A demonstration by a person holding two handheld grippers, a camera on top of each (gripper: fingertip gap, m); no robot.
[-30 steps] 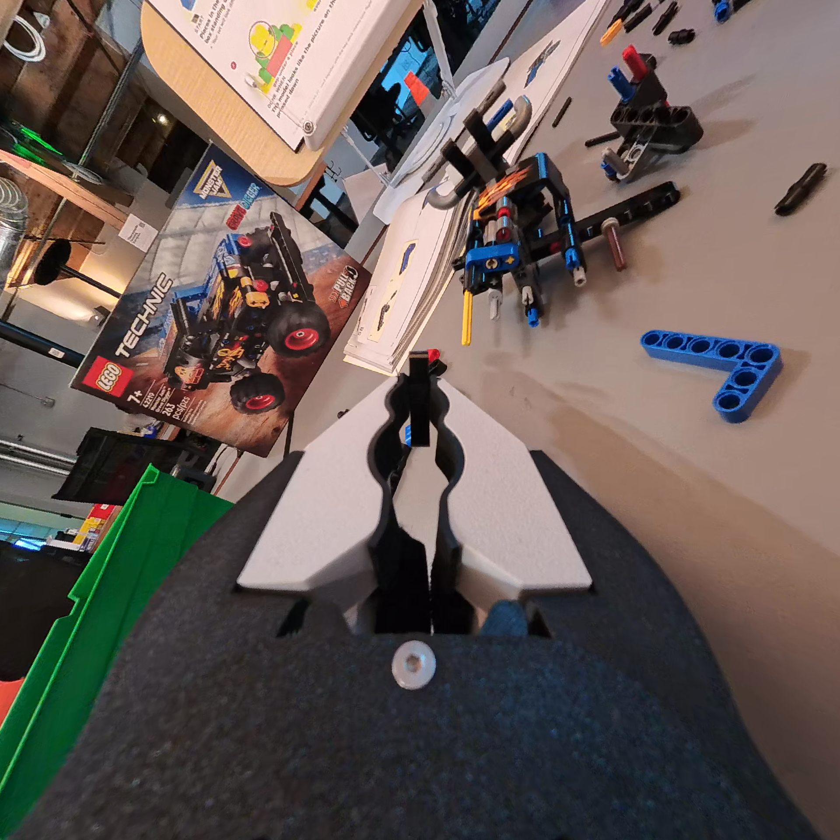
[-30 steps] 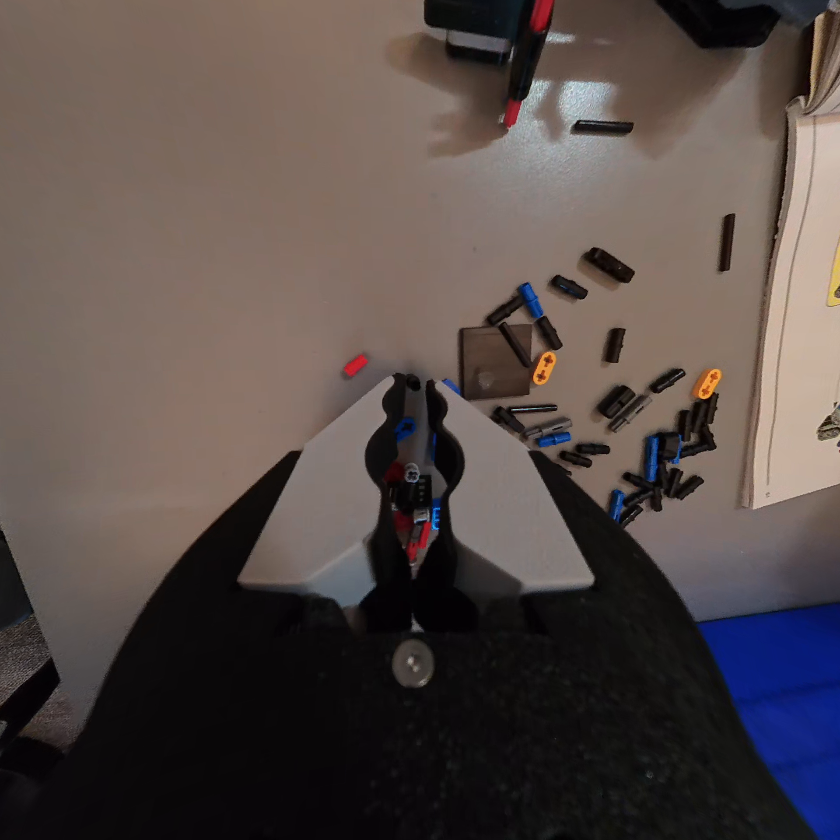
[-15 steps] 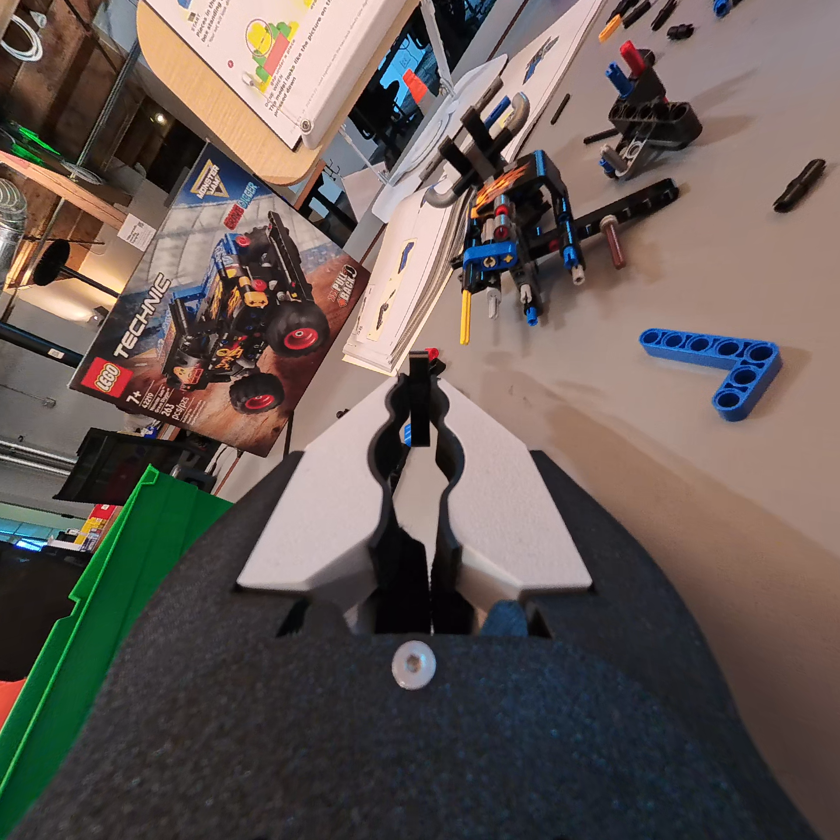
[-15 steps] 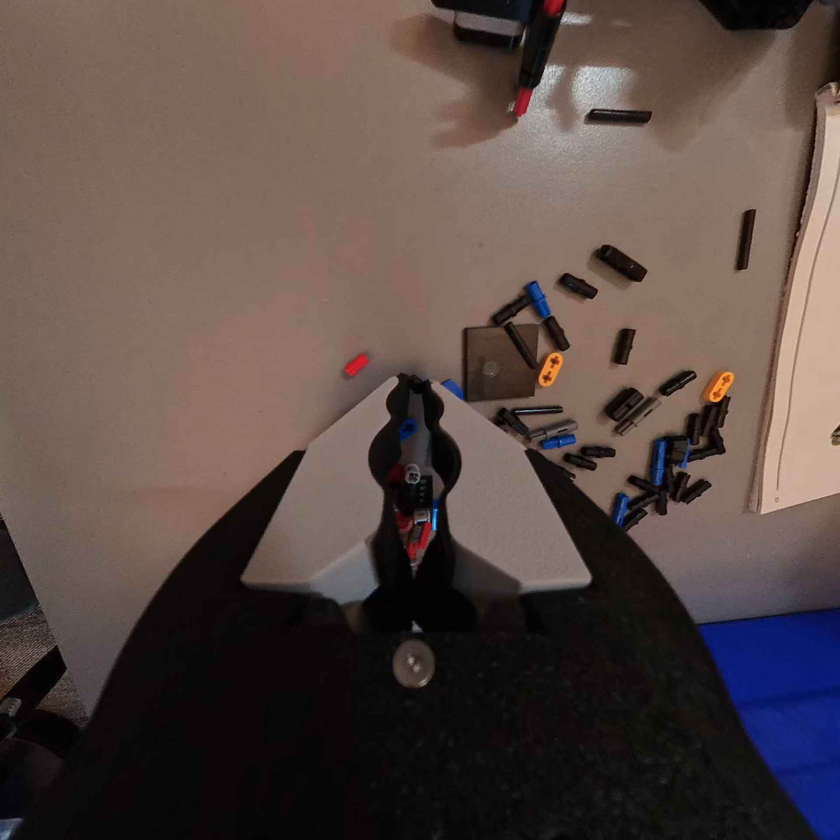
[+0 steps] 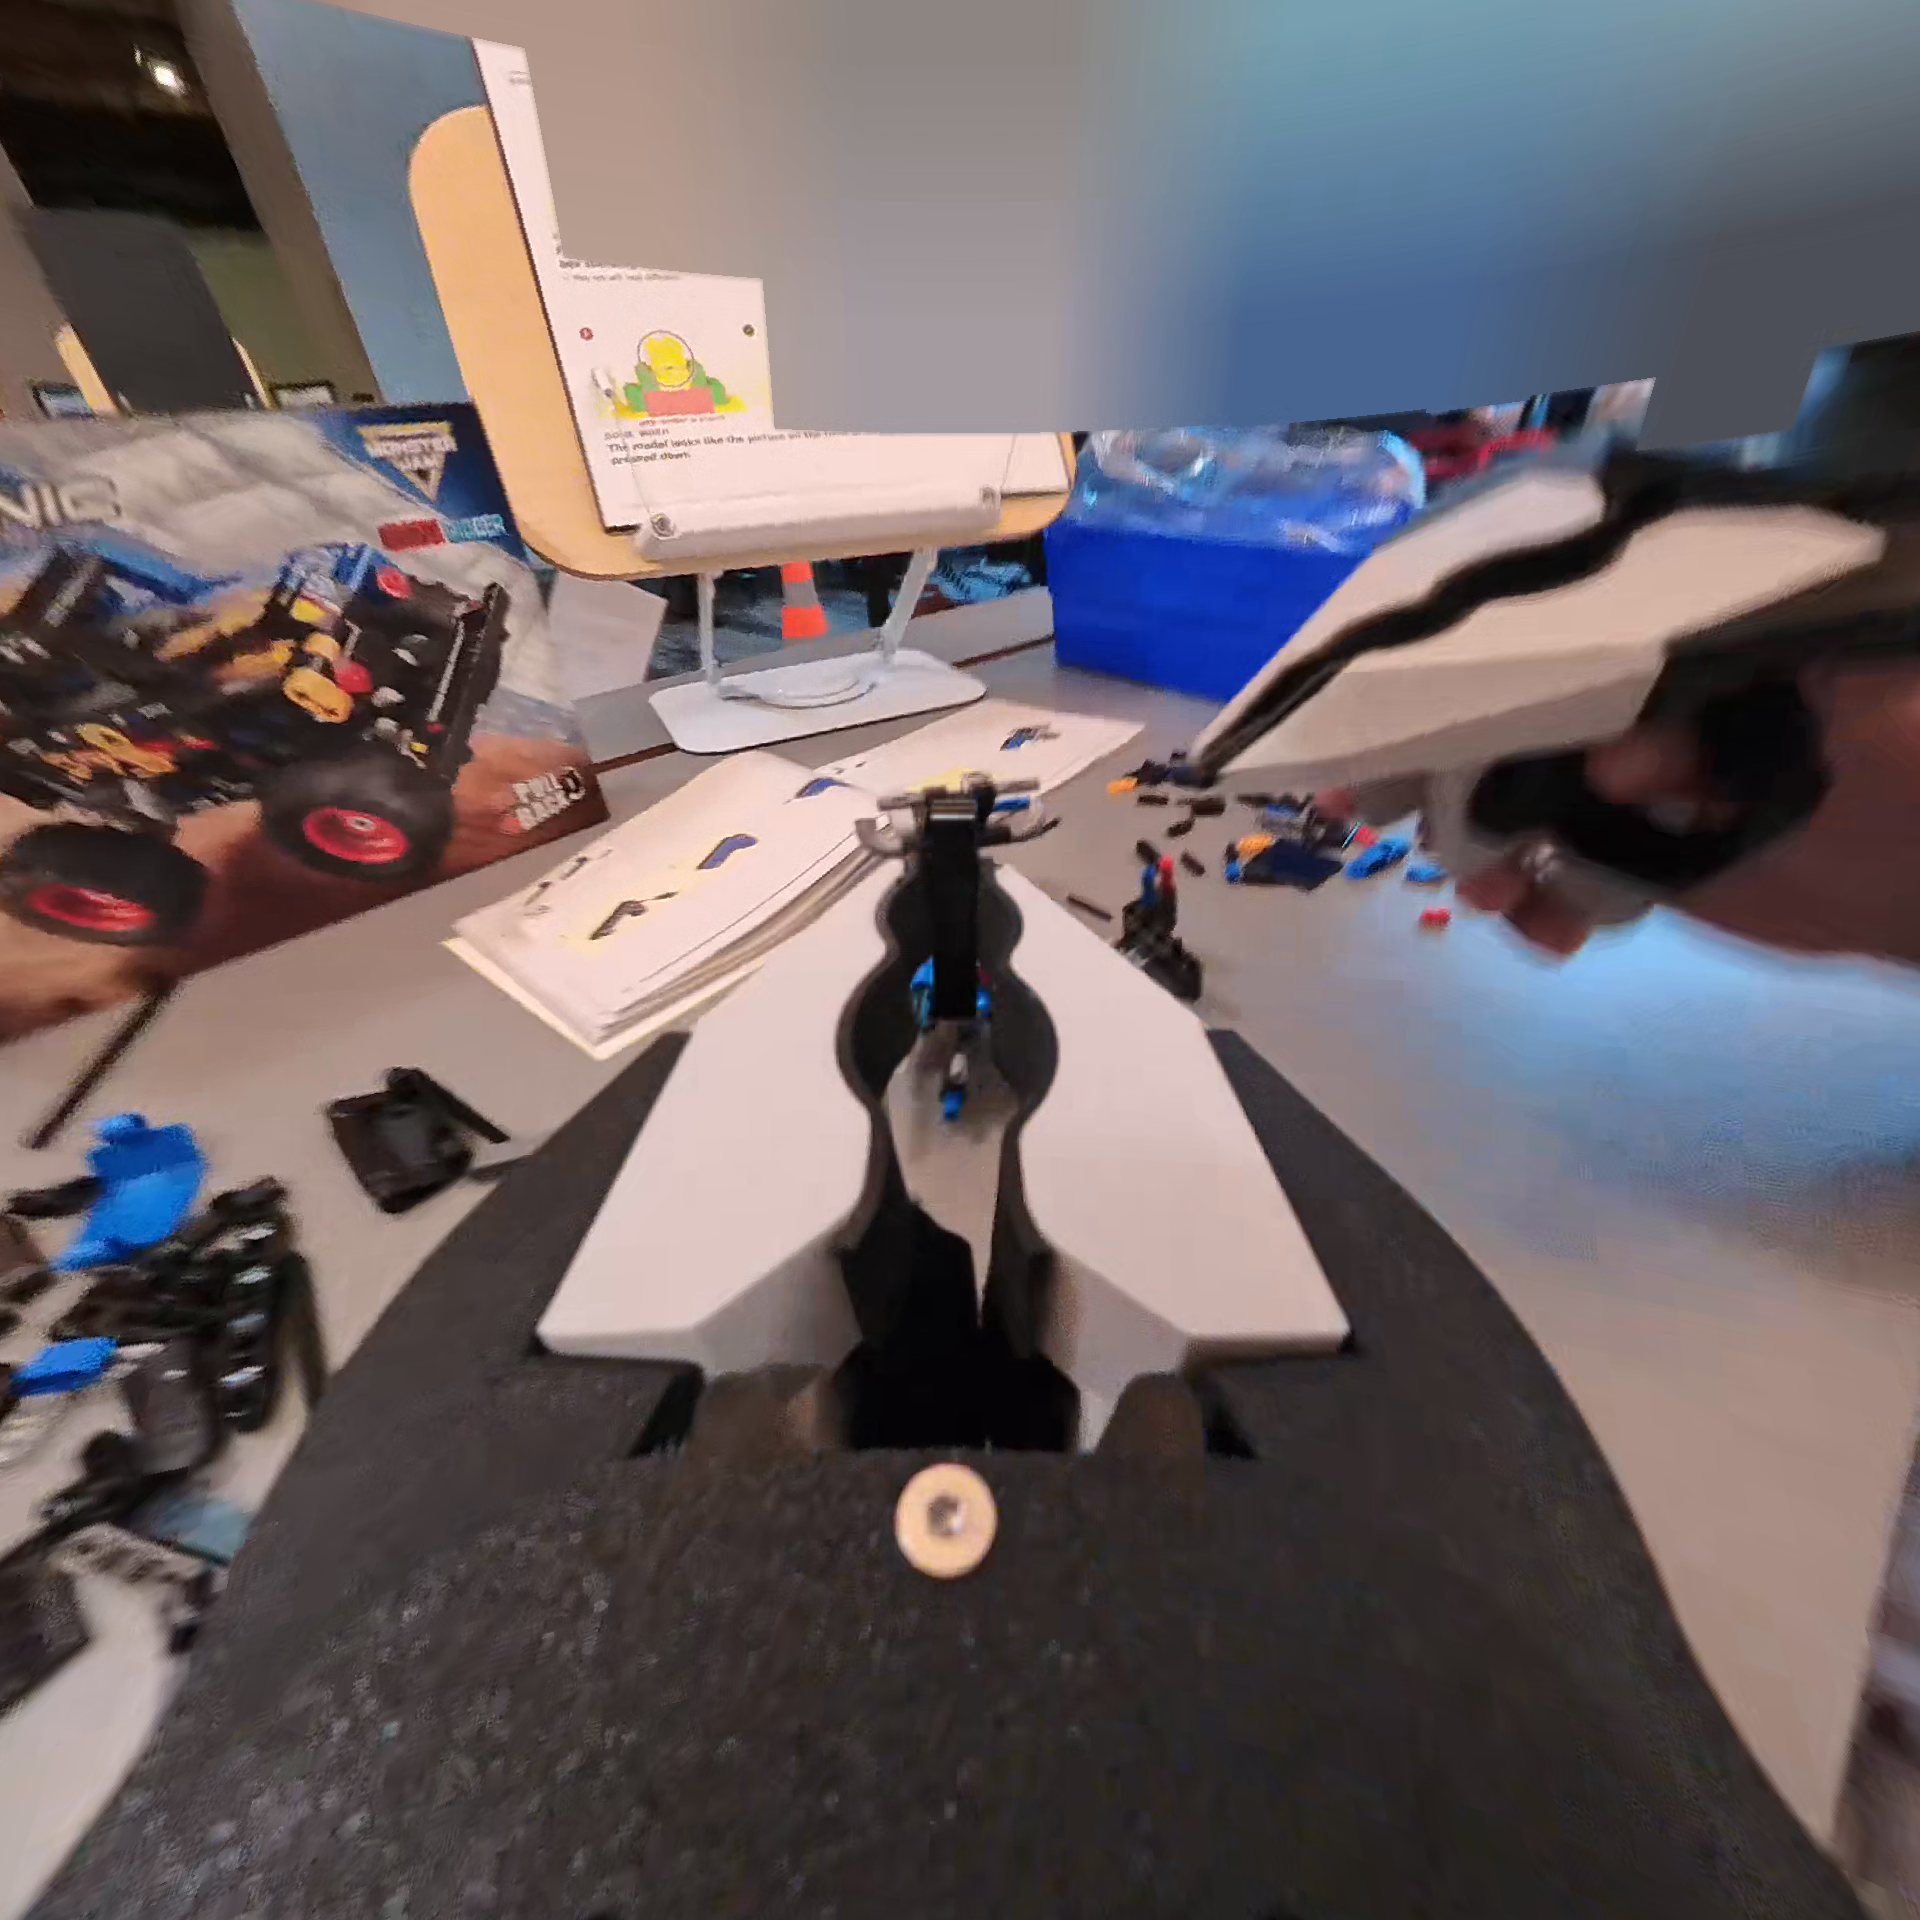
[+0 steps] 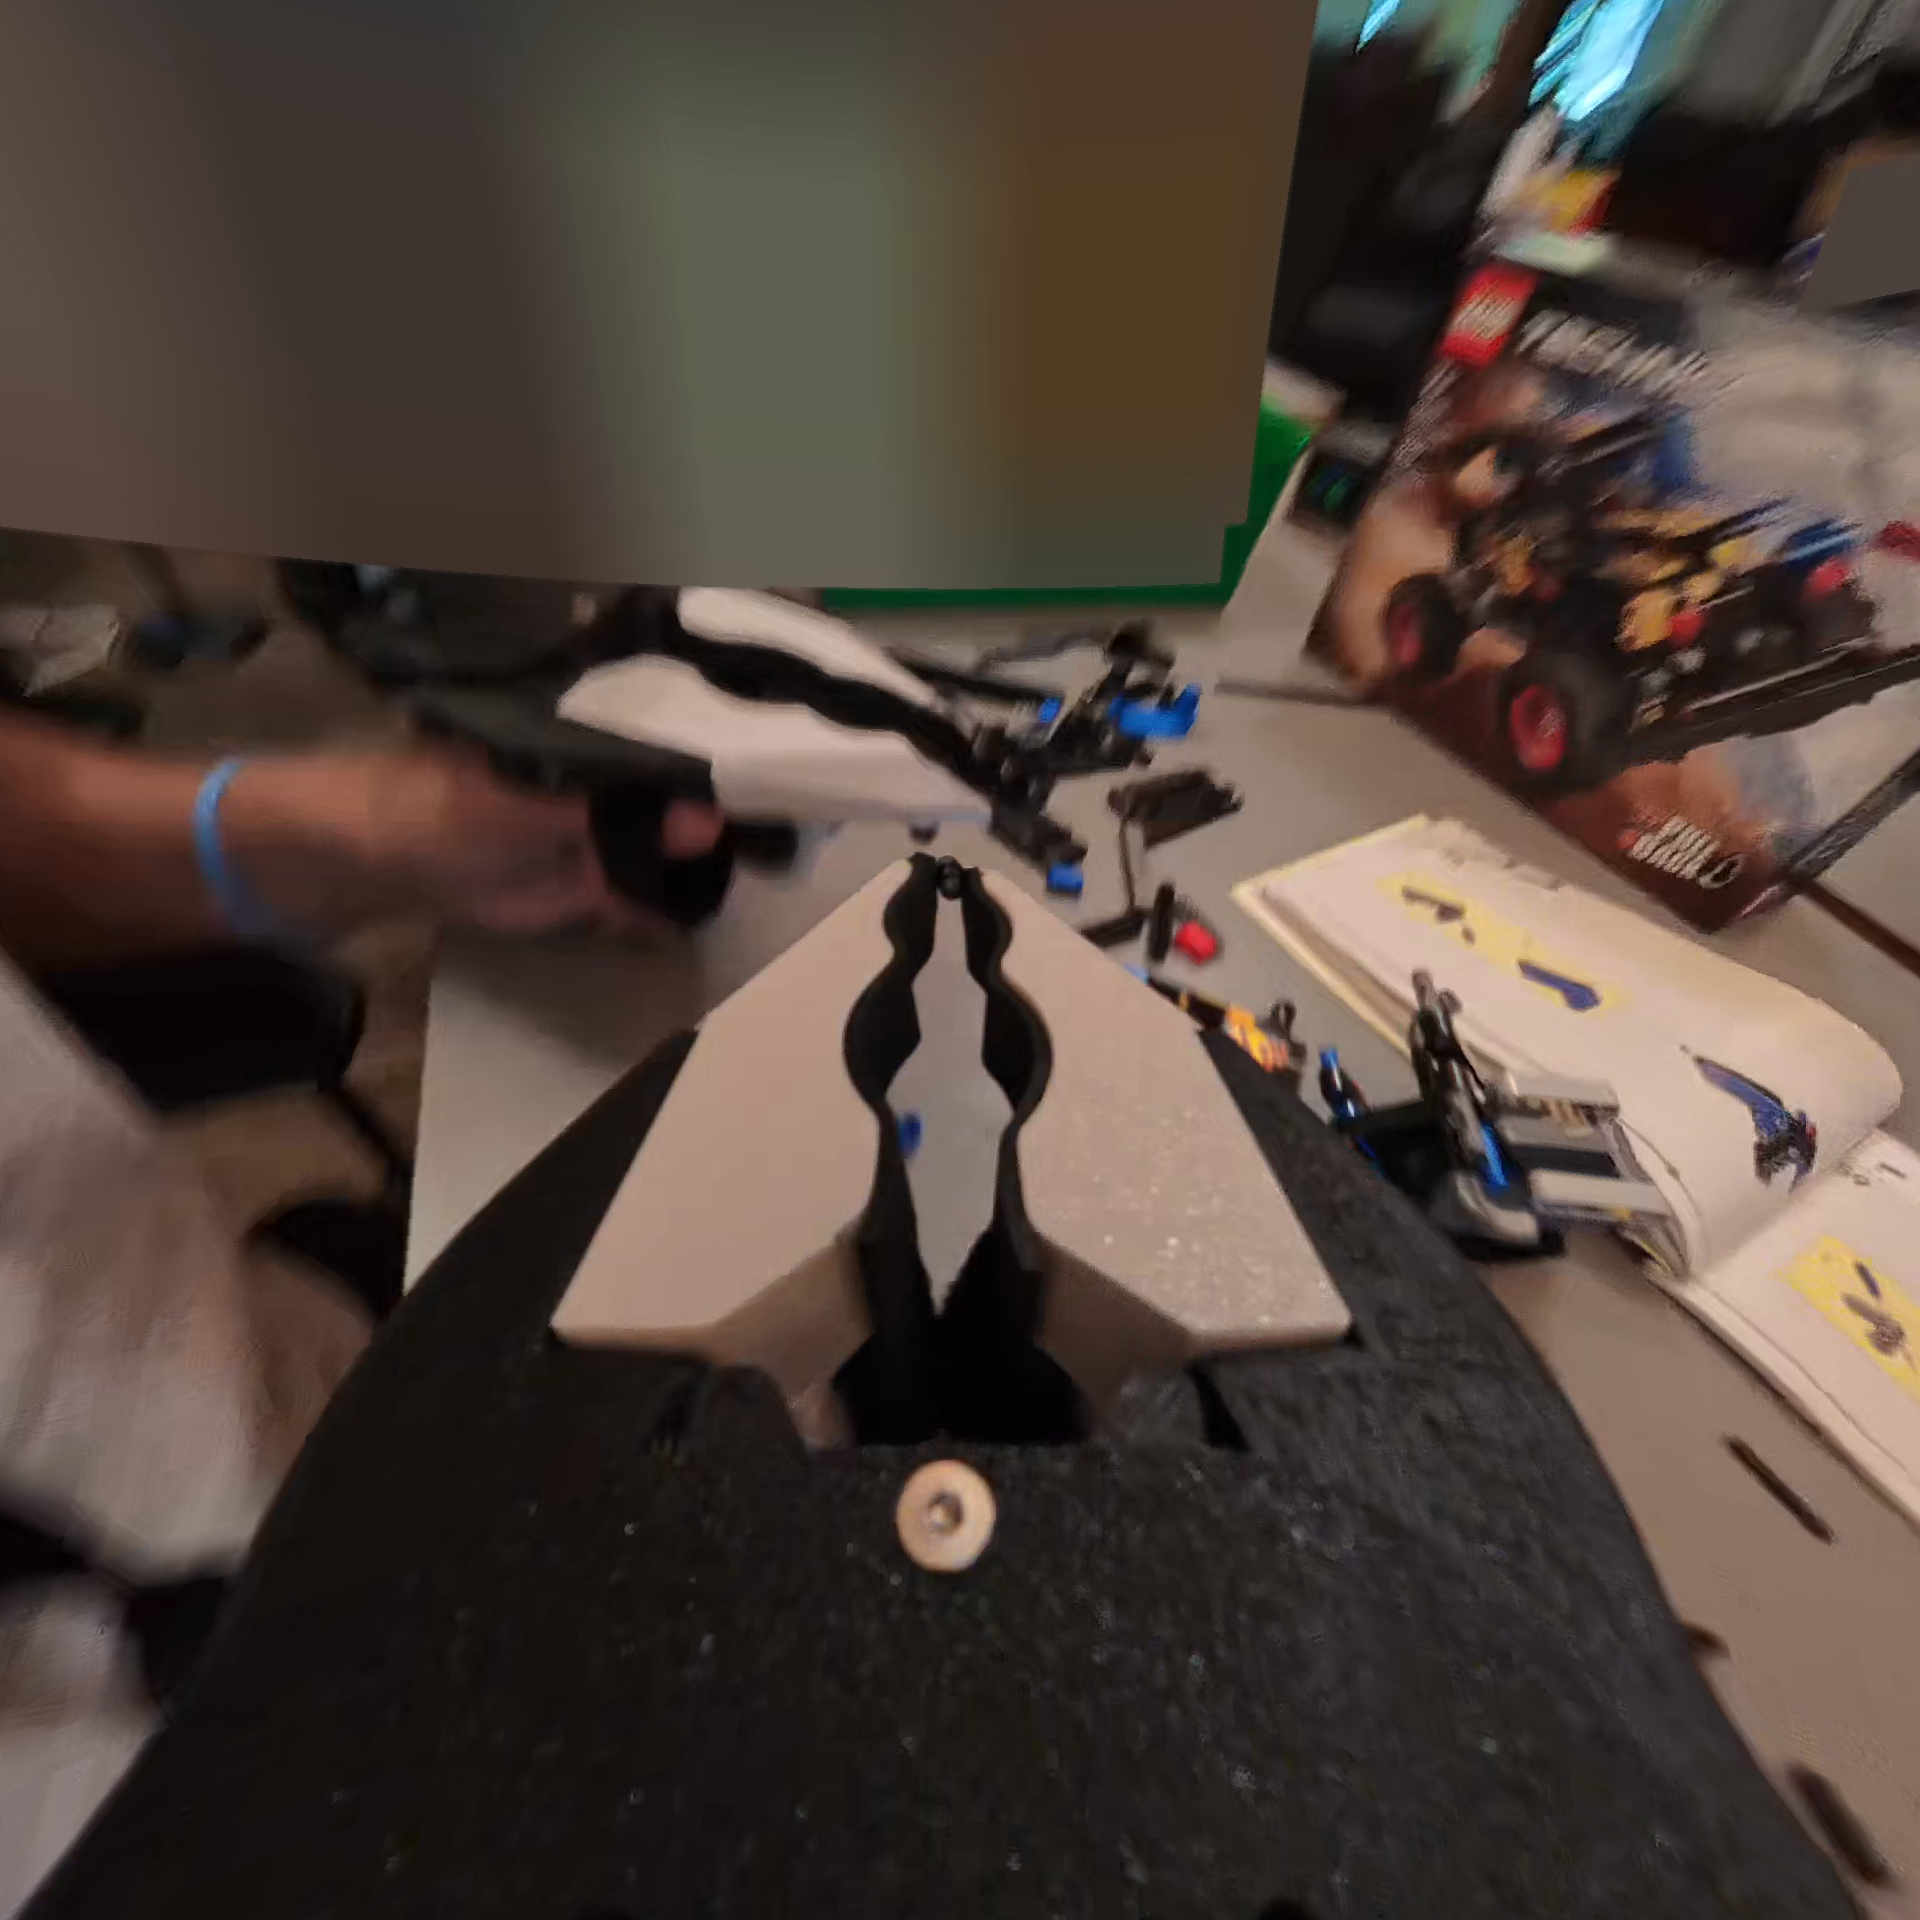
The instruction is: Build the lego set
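Printed cardboard set box (image 5: 260, 665): cut off at the left edge in the left wrist view, motion-blurred; cut off at the right edge in the right wrist view (image 6: 1662, 582).
Heap of loose black and blue plastic pieces (image 5: 135, 1299): smeared, shapes unreadable, runs off the left edge.
Small black piece (image 6: 948, 871) pinched at the right gripper (image 6: 943, 873) tips: too small to identify.
Open white instruction booklet (image 6: 1621, 1049): lower pages cut by the right edge.
Partly built black-and-blue model (image 5: 951, 925): lower part hidden between the left gripper's (image 5: 951, 831) fingers.

right gripper (image 6: 948, 875) closed on small black pin (image 6: 950, 881) | left gripper (image 6: 977, 753) farther off, clamping black-and-blue lego assembly (image 6: 1081, 727) | instruction booklet (image 6: 1558, 997) open on worktop (image 6: 540, 1039) | set box (image 6: 1662, 540) behind
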